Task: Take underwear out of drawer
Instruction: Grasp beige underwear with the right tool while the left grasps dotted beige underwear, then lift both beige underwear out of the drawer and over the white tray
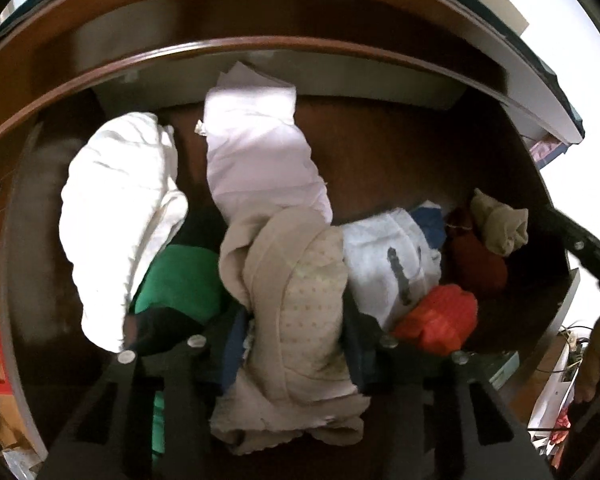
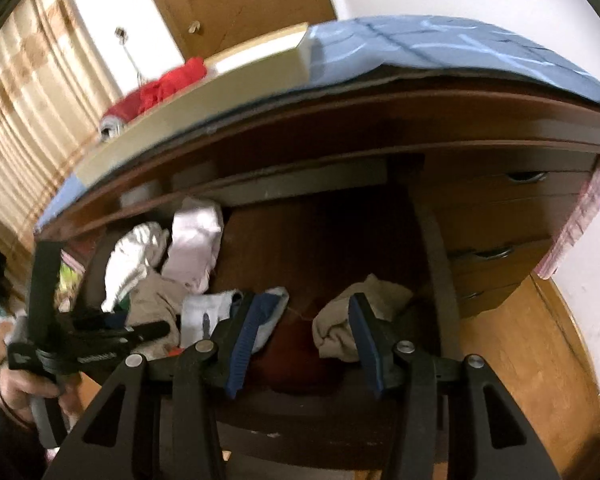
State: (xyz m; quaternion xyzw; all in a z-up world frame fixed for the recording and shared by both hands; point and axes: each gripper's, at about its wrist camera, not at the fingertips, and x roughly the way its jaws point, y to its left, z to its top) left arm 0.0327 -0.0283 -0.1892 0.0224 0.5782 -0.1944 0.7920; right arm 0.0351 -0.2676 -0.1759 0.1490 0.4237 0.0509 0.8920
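My left gripper point(image 1: 296, 344) is clenched on the beige underwear point(image 1: 300, 312), bunched between its fingers near the front edge of the drawer point(image 1: 400, 152). I judge the grasp made but the lift unfinished: the cloth looks to lie among the other clothes, touching the white piece point(image 1: 388, 264) beside it. My right gripper point(image 2: 304, 344) hangs released over the drawer's front right part, holding nothing, a tan bundle point(image 2: 340, 320) just beyond its fingers. Pulling the underwear clear is what remains.
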